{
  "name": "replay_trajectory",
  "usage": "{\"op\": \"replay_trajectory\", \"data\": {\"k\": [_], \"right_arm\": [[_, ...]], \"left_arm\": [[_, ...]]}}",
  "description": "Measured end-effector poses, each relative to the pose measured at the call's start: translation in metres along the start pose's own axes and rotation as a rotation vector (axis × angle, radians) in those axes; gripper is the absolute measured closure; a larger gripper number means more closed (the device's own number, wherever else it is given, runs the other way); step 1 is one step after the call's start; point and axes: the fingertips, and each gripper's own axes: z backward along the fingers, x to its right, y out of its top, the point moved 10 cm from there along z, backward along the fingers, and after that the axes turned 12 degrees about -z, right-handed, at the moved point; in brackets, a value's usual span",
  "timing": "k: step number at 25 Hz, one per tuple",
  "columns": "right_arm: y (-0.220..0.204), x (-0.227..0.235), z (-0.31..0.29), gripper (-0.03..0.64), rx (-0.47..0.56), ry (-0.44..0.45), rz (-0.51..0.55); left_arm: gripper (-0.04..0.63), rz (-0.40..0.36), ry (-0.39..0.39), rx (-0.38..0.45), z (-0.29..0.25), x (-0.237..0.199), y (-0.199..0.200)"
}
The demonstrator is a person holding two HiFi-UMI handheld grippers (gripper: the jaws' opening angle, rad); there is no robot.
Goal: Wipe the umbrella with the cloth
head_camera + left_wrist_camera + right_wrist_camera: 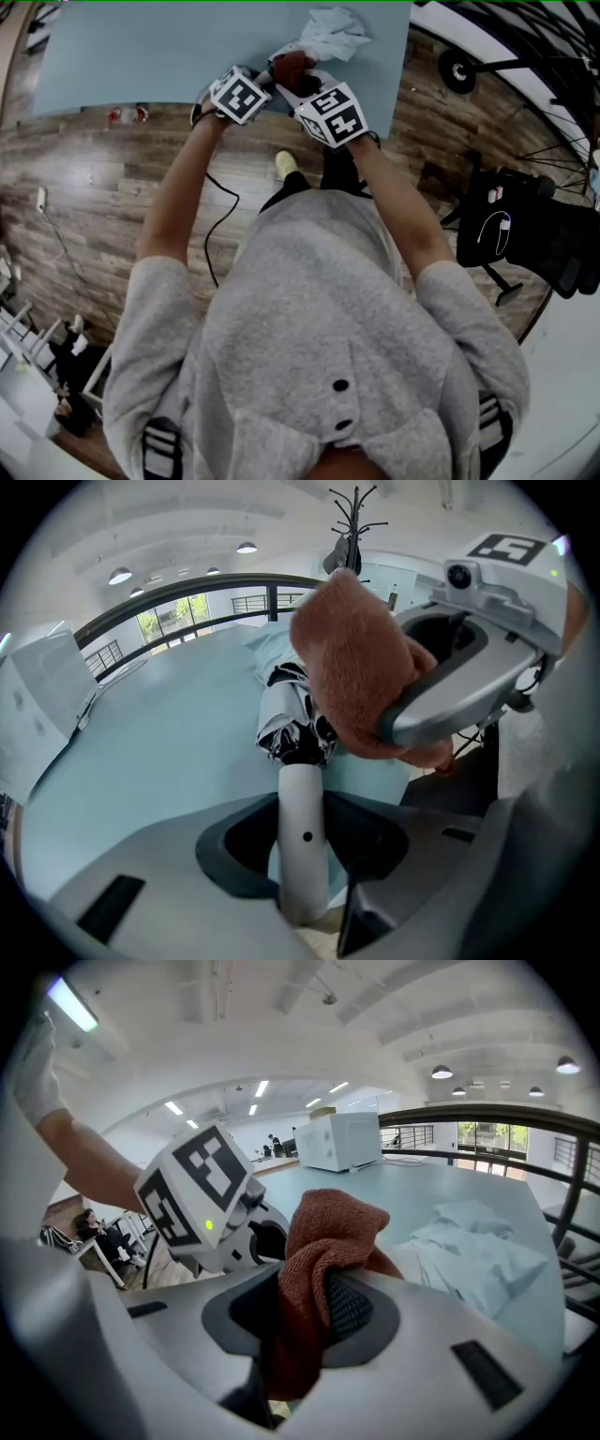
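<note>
I count one umbrella (302,808), one rust cloth (323,1232), two grippers (left gripper (302,883), right gripper (300,1335)), and possibly one pale crumpled sheet (330,33).

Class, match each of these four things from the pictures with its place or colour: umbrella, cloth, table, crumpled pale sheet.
Things:
1. umbrella
2. cloth
3. table
4. crumpled pale sheet

Place or colour:
A. clamped in the right hand-held gripper
B. light blue
C. lying loose on the tabletop
D. white handle clamped in the left hand-held gripper

Pairs: 1-D, 2-A, 3-B, 4-C
</note>
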Motion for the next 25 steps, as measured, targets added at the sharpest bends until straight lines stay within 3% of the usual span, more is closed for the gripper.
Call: {"op": "replay_trajectory", "data": {"k": [4, 8, 14, 25], "right_arm": [[0.026, -0.003, 0.005, 0.509, 0.042, 0.122, -0.031], [0.051, 0.017, -0.001, 0.509, 0.043, 0.233, -0.156], [0.060, 0.057, -0.008, 0.509, -0.072, 0.068, -0.108], [0.071, 0.090, -0.001, 0.511, -0.112, -0.059, -0.084]], "left_arm": [[0.439, -0.003, 0.001, 0.002, 0.000, 0.004, 0.003], [0.439, 0.001, 0.008, -0.009, 0.001, 0.002, 0.004], [0.439, 0.005, 0.005, -0.017, 0.000, 0.000, 0.006], [0.439, 0.015, -0.013, -0.037, -0.001, -0.002, 0.005]]}}
